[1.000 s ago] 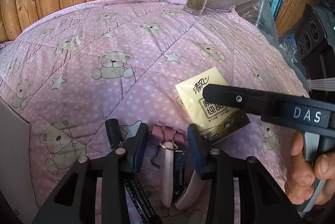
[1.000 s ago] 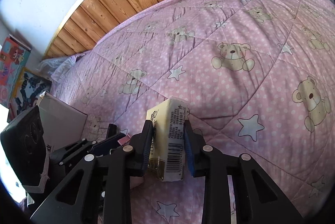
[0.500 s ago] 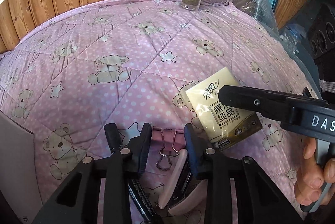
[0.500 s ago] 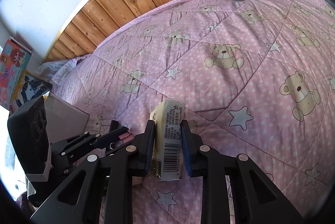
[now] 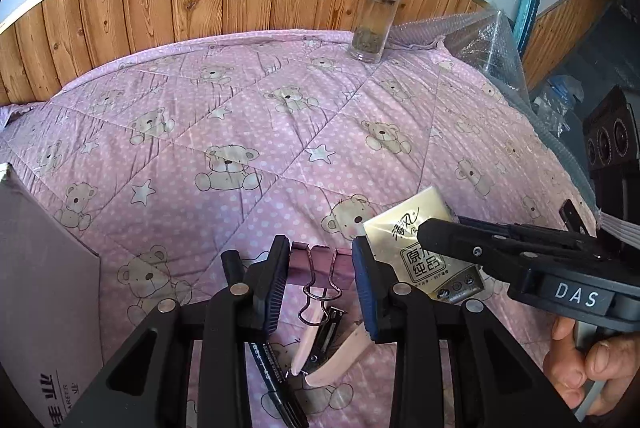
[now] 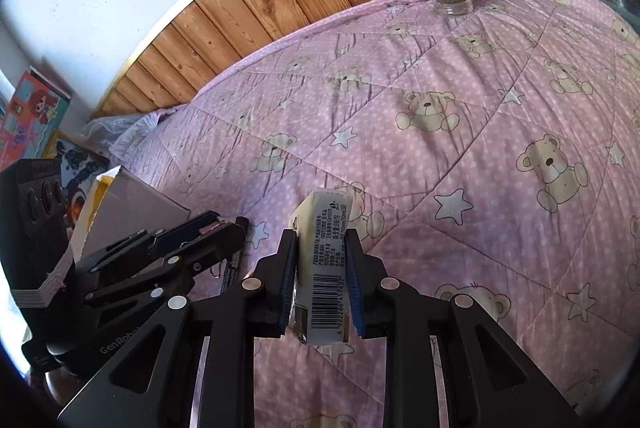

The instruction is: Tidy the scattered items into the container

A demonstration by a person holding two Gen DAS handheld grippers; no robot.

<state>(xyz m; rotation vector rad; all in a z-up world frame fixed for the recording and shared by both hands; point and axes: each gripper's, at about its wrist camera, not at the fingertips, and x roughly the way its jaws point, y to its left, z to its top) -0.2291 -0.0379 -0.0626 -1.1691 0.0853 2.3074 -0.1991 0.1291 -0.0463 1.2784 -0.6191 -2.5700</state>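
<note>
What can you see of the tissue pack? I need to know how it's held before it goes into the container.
The tissue pack is a small, soft, pale yellow plastic-wrapped packet with Chinese print and a darker gold band on one face and a barcode and fine text on a narrow side. The right gripper is shut on it, pads pressing its two broad faces. It stands on edge, tilted, above the pink bear-print quilt; whether it touches the quilt is unclear.

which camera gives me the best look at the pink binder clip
The left wrist view. There the pink binder clip sits between the open fingers of the left gripper, body and wire handles both visible on the quilt. In the right wrist view only a sliver of pink shows between the left gripper's fingers.
</note>
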